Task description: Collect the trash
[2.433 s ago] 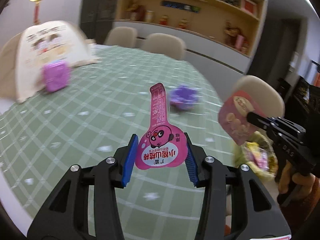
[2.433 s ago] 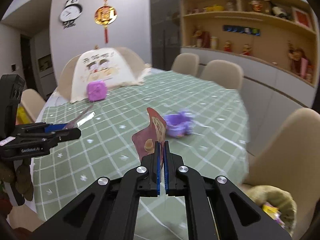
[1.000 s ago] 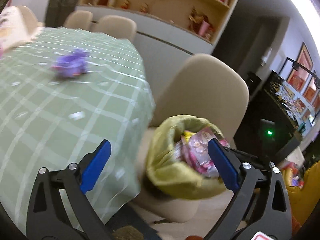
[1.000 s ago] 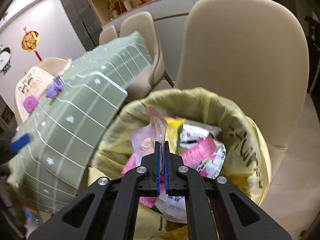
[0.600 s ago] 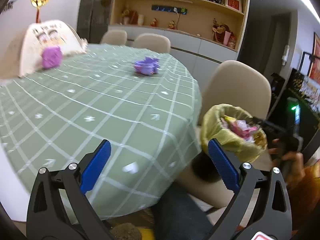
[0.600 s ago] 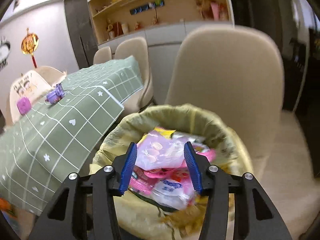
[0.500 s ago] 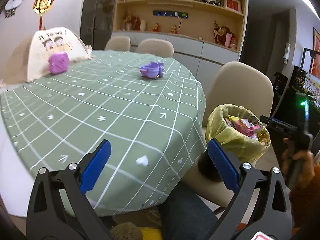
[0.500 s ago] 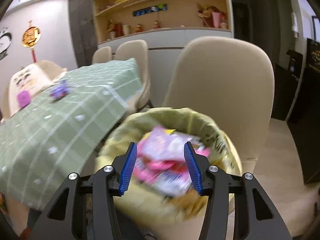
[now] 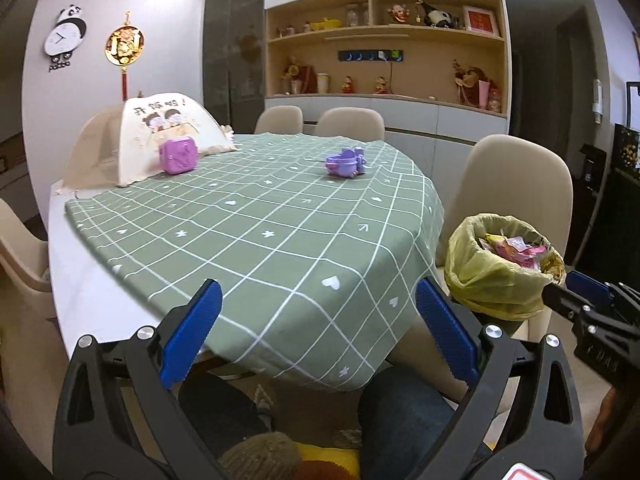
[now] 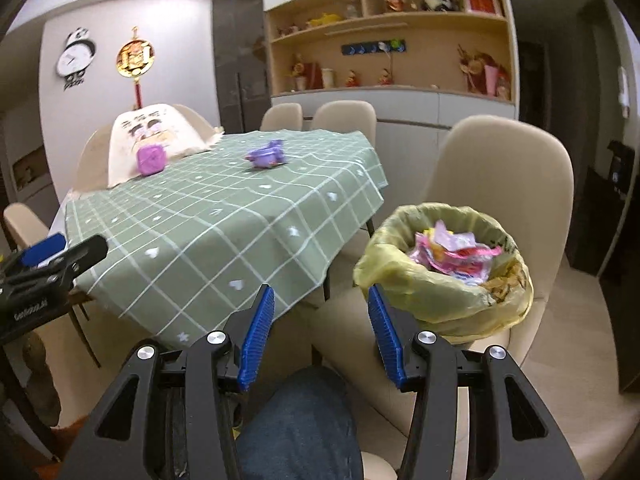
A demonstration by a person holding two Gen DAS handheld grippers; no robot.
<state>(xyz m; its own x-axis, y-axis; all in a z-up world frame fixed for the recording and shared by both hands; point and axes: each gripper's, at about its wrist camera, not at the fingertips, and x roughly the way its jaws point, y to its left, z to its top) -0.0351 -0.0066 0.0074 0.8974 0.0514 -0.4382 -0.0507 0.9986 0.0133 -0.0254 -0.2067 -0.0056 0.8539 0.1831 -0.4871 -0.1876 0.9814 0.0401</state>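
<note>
A bin lined with a yellow bag [image 9: 496, 276] [image 10: 444, 292] stands on a beige chair beside the table, full of pink wrappers [image 10: 452, 256]. My left gripper [image 9: 318, 336] is open and empty, held low in front of the table's near edge. My right gripper [image 10: 322, 336] is open and empty, held low, left of and below the bin. The right gripper's tip also shows at the right of the left wrist view [image 9: 588, 300], next to the bin.
A table with a green checked cloth [image 9: 280, 224] carries a purple toy [image 9: 345, 163], a purple box [image 9: 178, 156] and a cream food cover [image 9: 160, 136]. Beige chairs [image 10: 504, 176] surround it. My knees in jeans [image 10: 300, 428] are below.
Both grippers let go of their pink wrappers into the bin and opened. They then pulled back and down, away from the bin and table.
</note>
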